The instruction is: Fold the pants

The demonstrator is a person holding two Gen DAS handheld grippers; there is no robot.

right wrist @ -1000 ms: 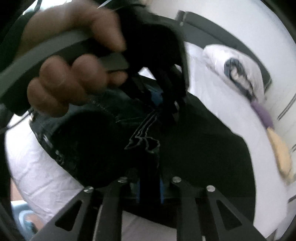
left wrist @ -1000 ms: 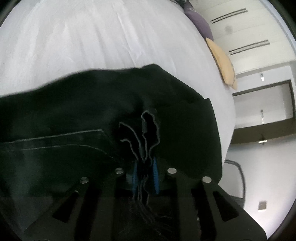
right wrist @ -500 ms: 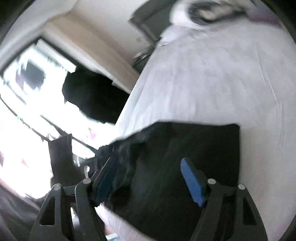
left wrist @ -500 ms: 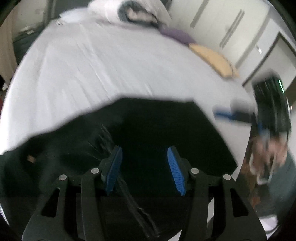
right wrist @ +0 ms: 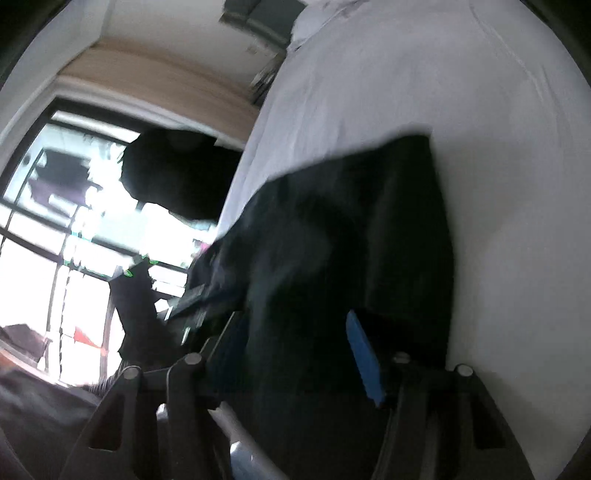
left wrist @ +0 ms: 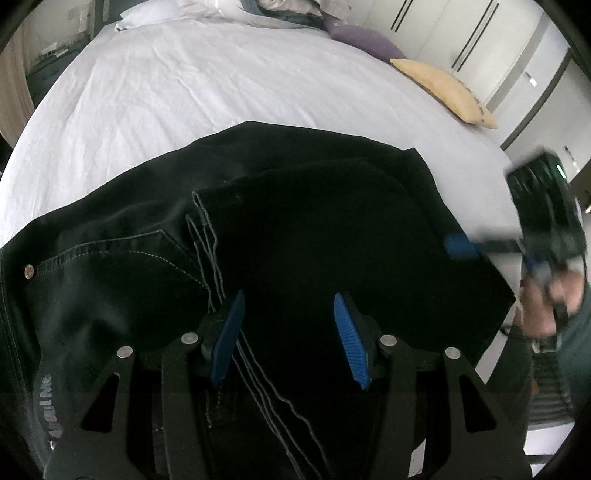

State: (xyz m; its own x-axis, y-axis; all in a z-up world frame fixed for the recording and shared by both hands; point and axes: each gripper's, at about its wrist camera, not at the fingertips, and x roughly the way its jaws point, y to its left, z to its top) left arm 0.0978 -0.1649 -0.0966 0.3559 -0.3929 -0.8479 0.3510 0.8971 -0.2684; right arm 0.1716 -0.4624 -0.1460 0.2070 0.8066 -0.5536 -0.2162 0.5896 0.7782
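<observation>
Black pants (left wrist: 314,229) lie folded on the white bed sheet (left wrist: 184,81), their stitched hems stacked over the pocket side at the left. My left gripper (left wrist: 288,343) hovers open just above them; the hem edges run past its left pad (left wrist: 227,336) and nothing is pinched. In the blurred right wrist view, my right gripper (right wrist: 295,354) sits at the fold's near edge with its jaws closing. The dark pants (right wrist: 351,240) show between them but are not visibly pressed. The right gripper's blue pad (left wrist: 460,246) and the hand holding it appear at the pants' right edge.
A yellow pillow (left wrist: 443,92), a purple pillow (left wrist: 362,37) and heaped bedding (left wrist: 280,11) sit at the bed's far side, before white wardrobe doors (left wrist: 480,33). The right wrist view shows a bright window (right wrist: 55,221) and a dark shape beyond the bed's left edge.
Both grippers were shut on the stacked hems; both have let go and opened. The hems now lie on the pants. My right gripper swung away to the fold's right edge and rolled.
</observation>
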